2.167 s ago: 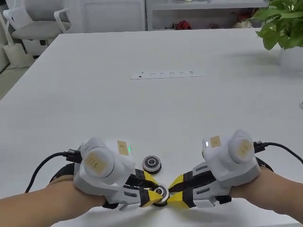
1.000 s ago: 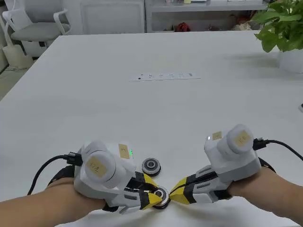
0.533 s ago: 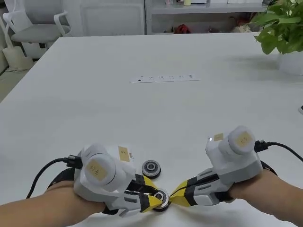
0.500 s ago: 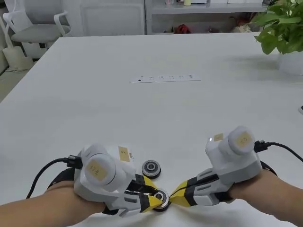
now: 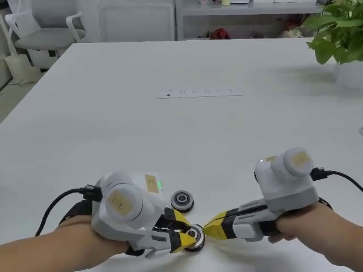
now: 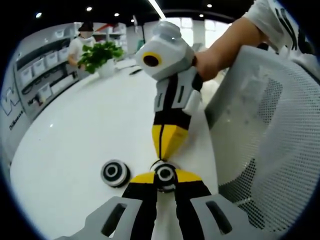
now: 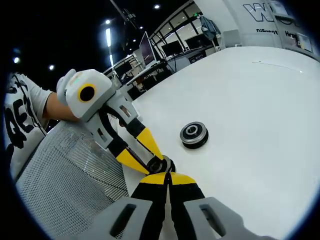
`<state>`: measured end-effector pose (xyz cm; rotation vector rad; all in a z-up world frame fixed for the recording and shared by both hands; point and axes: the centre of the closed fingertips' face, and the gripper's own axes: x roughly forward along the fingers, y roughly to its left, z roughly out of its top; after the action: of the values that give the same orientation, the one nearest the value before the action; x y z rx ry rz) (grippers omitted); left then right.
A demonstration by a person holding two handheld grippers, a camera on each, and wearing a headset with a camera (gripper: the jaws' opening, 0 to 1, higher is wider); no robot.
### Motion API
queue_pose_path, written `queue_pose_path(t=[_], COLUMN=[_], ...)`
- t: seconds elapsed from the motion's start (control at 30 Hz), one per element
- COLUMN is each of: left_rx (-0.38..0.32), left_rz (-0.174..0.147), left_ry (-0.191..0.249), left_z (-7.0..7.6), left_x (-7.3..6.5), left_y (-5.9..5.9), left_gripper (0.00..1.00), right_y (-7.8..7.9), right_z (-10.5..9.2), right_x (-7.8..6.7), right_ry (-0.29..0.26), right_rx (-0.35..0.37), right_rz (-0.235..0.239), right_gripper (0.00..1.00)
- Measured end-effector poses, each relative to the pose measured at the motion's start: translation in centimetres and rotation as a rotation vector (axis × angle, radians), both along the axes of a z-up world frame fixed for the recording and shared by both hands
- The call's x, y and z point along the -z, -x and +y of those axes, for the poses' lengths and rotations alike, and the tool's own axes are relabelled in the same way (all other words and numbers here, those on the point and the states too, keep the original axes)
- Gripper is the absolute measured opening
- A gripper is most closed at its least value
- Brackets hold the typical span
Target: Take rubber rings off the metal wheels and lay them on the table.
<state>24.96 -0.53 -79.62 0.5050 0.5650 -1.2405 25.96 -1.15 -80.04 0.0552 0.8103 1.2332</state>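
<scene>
Left gripper clamped on metal wheel at near table edge, steadying it; right gripper jaws together at its rubber ring, probably to peel it, hold unclear; second wheel lies flat just beside

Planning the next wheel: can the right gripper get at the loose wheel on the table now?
Probably yes. The loose wheel lies on bare table just beyond the right gripper, nothing between. Its jaws are shut at the held wheel in the left gripper, so it must open first.
</scene>
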Motion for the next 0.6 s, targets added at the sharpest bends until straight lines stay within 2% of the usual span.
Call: queue_pose_path(t=[0.07, 0.1, 0.13, 0.6], left_rx=[-0.001, -0.002, -0.003, -0.007], left_rz=[0.000, 0.000, 0.000, 0.002], left_ry=[0.000, 0.000, 0.000, -0.001], left_z=[0.00, -0.01, -0.01, -0.01], left_x=[0.00, -0.01, -0.01, -0.01], left_y=[0.01, 0.00, 0.00, -0.03], left_gripper=[0.13, 0.13, 0.13, 0.12], right_y=[0.05, 0.25, 0.19, 0.57], right_z=[0.03, 0.26, 0.14, 0.60], right_x=[-0.09, -0.35, -0.30, -0.63], right_ry=[-0.006, -0.027, -0.017, -0.031], right_rx=[-0.001, -0.002, -0.004, -0.026], right_rz=[0.003, 0.018, 0.006, 0.009], right_gripper=[0.00, 0.00, 0.00, 0.00])
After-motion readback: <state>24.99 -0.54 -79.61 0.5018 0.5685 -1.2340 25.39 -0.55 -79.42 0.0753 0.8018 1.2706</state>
